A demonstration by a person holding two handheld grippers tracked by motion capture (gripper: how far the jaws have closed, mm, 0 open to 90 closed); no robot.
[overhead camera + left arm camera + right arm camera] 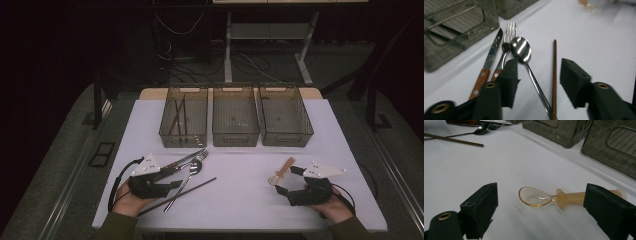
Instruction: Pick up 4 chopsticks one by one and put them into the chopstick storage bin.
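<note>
**Both grippers spread over cutlery on the white surface**

The left gripper [536, 82] sits low at the near left of the surface [240, 195], held from behind by the person's left hand [127, 202], its jaws apart and pointing toward the far right. Between the jaws lie the handle of a metal spoon [522, 51] and a dark chopstick [554, 75], neither gripped. Just beside the spoon's bowl rest a fork [507, 42] and a wooden-handled knife [490, 58], all fanned toward the bins.

The right gripper [541, 206] rests at the near right, the right hand [336, 207] behind it, jaws wide apart and aimed to the far left. An amber plastic spoon [541, 197] lies flat on the surface between them, bowl up, its handle running behind the right-hand jaw; whether that jaw touches it cannot be told.

Farther back, three smoky translucent bins stand side by side. The left bin [184, 116] holds dark chopsticks; the middle bin [235, 116] and right bin [285, 116] are next to it.
</note>
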